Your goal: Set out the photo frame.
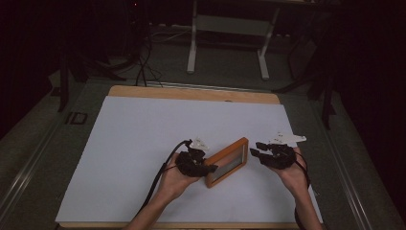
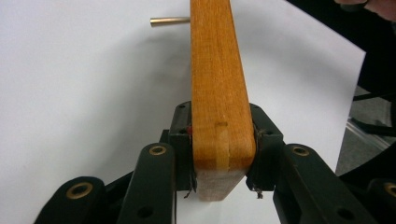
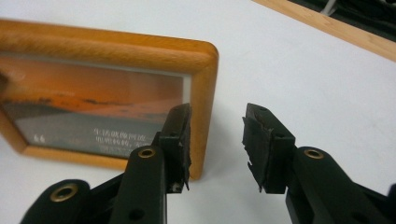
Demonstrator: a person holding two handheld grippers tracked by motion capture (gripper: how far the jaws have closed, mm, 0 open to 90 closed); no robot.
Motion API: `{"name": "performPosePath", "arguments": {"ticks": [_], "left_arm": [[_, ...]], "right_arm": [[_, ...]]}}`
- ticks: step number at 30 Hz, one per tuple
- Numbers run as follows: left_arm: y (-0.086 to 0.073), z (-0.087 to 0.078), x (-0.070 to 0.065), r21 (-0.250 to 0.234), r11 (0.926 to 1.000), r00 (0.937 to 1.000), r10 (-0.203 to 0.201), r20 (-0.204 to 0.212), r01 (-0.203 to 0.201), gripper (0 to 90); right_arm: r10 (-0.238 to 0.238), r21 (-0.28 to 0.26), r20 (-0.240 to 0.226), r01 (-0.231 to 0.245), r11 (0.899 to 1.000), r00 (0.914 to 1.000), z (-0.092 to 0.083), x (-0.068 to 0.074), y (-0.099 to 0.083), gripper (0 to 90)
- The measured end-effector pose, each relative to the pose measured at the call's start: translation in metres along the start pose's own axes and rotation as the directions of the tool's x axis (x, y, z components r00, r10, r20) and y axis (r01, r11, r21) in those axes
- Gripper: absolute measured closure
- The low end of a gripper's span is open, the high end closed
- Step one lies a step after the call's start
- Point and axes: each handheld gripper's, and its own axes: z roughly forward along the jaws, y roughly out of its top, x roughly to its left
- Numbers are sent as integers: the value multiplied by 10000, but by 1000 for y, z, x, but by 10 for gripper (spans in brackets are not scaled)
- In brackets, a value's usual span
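White sheet covers the wooden table, with a dark room and a stand's legs behind. One frame is held upright near the sheet's front edge. The left tool is clamped on the frame's left end, its wooden edge seen between the jaws in the left gripper view. The right tool is seen just right of the frame, jaws apart and empty, the frame's corner beside them. One brass prop rod projects behind the frame. With a single end grip, the frame could be tipped or twisted loose. Two tools, one frame are counted.
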Motion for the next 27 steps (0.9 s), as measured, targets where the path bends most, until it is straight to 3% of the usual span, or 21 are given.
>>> {"name": "performPosePath", "arguments": {"ticks": [5,10,19,27], "left_arm": [[9,-12,20,-321,9992,9975,238,659,-217,693],[22,-22,29,-229,9965,9925,819,907,-801,693],[45,-30,25,331,9799,9764,1929,970,-1968,693],[60,-39,24,454,9699,9661,2331,1109,-2392,695]], "right_arm": [[-454,23,24,454,9990,9990,-3,2,3,580],[-814,-9,-224,814,9967,9964,-4,6,8,560],[-1569,-183,-838,1559,9876,9841,-3,16,21,546],[-2076,-424,-1523,2035,9782,9663,1,27,34,536]]}}
